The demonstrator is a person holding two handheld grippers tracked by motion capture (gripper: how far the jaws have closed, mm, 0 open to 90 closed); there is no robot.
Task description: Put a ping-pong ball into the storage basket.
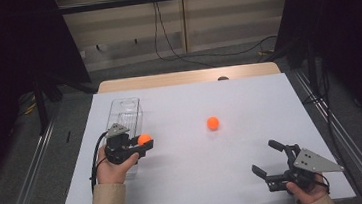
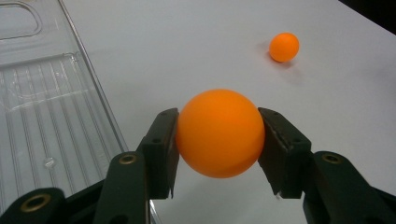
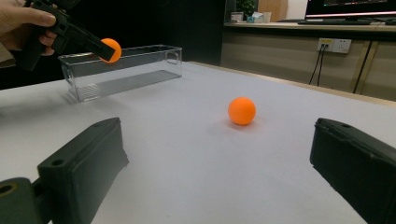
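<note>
Clamping an orange ball between both jaws, left claw poised just beside the clear plastic bin, at its near right corner and above rim height (judged a carry toward dropping the ball inside). Gripped across the ball's widest part, likely to stop it slipping. Left hand wrapped around the handle, forearm angled in toward the bin. Farther from the bin, well to its right, a second orange ball resting loose on the white table. Farthest from the bin, right claw spread wide and empty, held low, aimed at that loose ball.
</note>
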